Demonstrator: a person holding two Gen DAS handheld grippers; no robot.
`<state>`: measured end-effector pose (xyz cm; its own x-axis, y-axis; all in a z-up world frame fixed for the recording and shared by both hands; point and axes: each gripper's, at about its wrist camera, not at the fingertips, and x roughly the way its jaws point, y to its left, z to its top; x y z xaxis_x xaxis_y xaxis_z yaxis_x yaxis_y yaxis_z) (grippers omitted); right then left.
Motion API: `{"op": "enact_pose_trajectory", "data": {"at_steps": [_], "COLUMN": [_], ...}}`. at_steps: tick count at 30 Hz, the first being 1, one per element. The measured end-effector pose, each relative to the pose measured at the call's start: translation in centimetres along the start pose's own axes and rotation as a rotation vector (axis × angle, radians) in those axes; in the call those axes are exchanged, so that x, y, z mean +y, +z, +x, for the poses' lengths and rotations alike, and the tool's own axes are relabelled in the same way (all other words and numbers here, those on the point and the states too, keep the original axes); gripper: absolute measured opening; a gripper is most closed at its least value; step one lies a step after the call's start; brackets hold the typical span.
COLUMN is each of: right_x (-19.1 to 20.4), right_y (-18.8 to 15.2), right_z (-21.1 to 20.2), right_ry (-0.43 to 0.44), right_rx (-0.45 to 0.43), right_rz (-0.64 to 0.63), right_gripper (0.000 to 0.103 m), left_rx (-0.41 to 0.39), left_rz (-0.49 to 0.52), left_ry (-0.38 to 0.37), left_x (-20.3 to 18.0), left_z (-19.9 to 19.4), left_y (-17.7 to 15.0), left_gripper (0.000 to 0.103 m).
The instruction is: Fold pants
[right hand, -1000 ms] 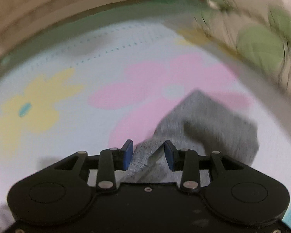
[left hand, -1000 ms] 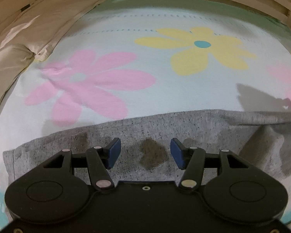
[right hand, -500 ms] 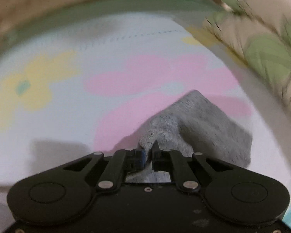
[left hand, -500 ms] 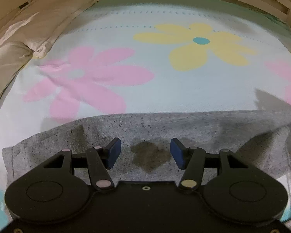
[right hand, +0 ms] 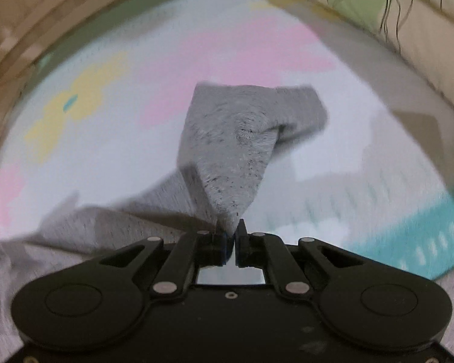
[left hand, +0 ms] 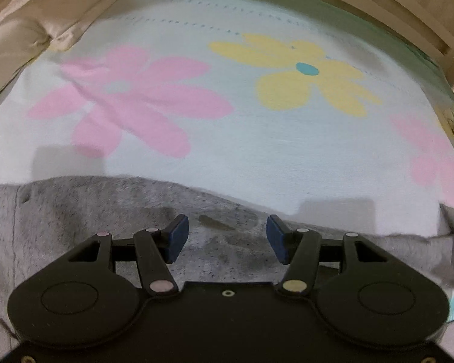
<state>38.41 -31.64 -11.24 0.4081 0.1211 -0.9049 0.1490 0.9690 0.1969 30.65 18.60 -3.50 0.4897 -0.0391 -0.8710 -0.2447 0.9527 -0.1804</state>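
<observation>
Grey heathered pants (left hand: pixel 75 211) lie flat along the near side of a pale blue bed sheet with big flowers. My left gripper (left hand: pixel 227 239) is open, hovering just above the grey fabric, holding nothing. My right gripper (right hand: pixel 231 239) is shut on an edge of the pants (right hand: pixel 233 145) and holds that end lifted off the sheet, so the cloth hangs in a peak from the jaws. The rest of the pants trails down to the lower left of the right wrist view.
The bed sheet (left hand: pixel 257 157) has pink and yellow flowers. A beige pillow (left hand: pixel 24 24) lies at the far left. A floral quilt (right hand: pixel 393 18) is bunched at the right. A wooden bed frame (left hand: pixel 363 0) runs along the far edge.
My right gripper closed on the pants edge and lifted it up off the sheet. My left gripper stayed open and shifted slightly left over the fabric.
</observation>
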Motion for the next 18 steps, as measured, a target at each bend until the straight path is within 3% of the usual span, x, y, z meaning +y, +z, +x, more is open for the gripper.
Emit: {"op": "enact_pose_trajectory", "data": {"at_steps": [8, 17, 18], "right_x": [0.0, 0.2, 0.2], "right_y": [-0.7, -2.1, -2.2], "right_z": [1.4, 0.7, 0.7], "right_ry": [0.006, 0.013, 0.014], "right_rx": [0.008, -0.005, -0.006], "right_rz": [0.001, -0.032, -0.033], "right_gripper": [0.005, 0.006, 0.006], "left_rx": [0.043, 0.174, 0.188], "left_rz": [-0.094, -0.104, -0.102], "left_ry": [0.010, 0.112, 0.122], "left_x": [0.4, -1.0, -1.1], "left_z": [1.9, 5.7, 6.1], "left_y": [1.6, 1.4, 1.3], "left_gripper": [0.061, 0.062, 0.057]}}
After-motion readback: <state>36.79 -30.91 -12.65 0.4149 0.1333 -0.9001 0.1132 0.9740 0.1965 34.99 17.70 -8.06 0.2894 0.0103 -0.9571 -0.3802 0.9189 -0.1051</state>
